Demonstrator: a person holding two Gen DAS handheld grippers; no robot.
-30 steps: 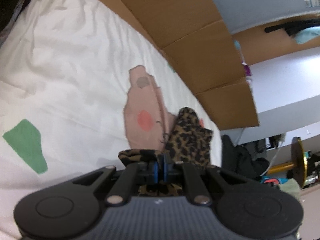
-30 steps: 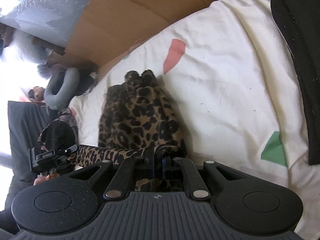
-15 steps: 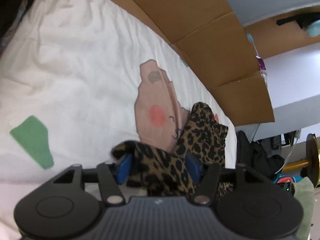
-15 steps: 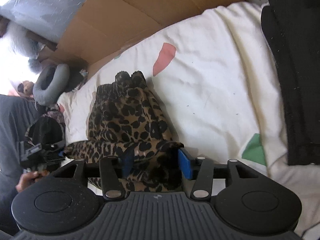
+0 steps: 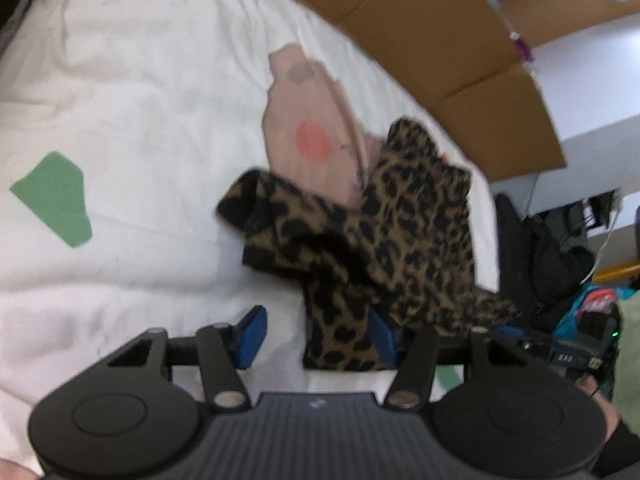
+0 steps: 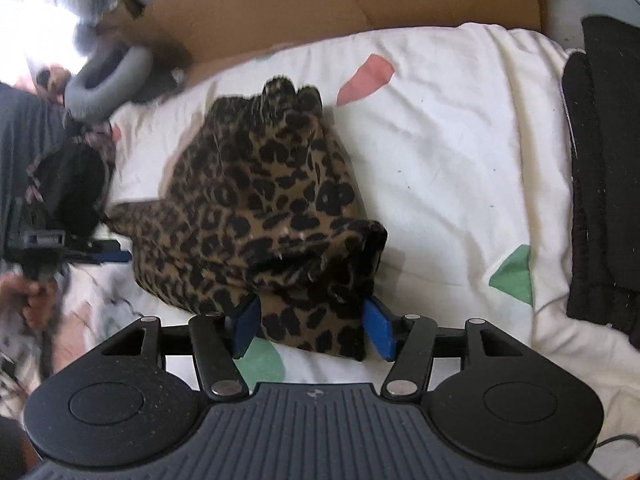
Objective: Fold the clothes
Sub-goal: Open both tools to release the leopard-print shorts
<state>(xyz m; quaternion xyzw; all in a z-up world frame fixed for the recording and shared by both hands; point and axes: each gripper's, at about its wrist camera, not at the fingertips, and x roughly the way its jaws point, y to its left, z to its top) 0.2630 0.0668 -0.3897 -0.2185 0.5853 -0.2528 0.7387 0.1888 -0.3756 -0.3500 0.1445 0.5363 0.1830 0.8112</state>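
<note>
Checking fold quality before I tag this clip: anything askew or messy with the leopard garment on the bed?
Yes. The leopard-print garment lies in a lumpy heap on the white bedsheet, not a flat fold. Its near edge curls open at the right corner, and a strip trails off to the left. Both grippers, left gripper and right gripper, stand open around its edge.

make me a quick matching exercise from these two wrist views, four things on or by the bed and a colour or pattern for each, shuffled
Things:
1. garment between the two grippers
2. neck pillow at the bed's far corner
3. folded clothes at the bed's right edge
4. board along the bed's far side

Colours:
A. brown cardboard
B. black
C. leopard print
D. grey

Pairs: 1-C, 2-D, 3-B, 4-A
</note>
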